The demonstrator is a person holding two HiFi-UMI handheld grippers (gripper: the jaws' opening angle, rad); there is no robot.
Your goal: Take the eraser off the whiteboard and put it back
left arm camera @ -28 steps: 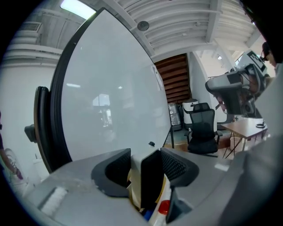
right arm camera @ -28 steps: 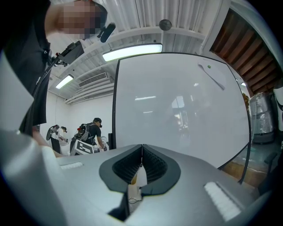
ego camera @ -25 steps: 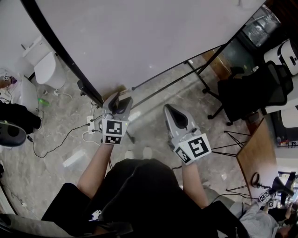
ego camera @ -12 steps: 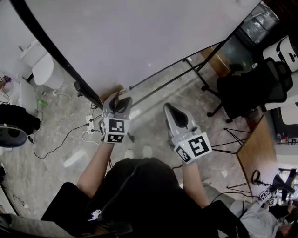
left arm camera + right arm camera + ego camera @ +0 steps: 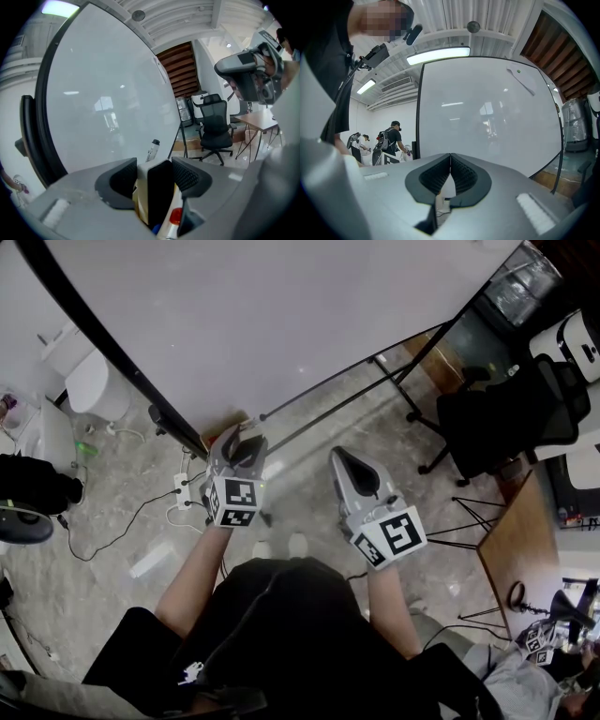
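Note:
The eraser, cream with a black felt face, stands on edge between the pads of my left gripper. The jaws have just been opening, and a thin gap shows at the left pad. A red-capped marker lies beside the eraser, and another marker stands further along. In the head view my left gripper is at the lower edge of the whiteboard. My right gripper hangs to its right, away from the board. Its pads are pressed together with nothing between them.
The board's black stand legs run across the marble floor. A black office chair and a wooden table stand at the right. A power strip with cables lies on the floor at the left. People stand far behind.
My left gripper has rolled slightly at the board's lower edge. The right gripper has stayed where it was.

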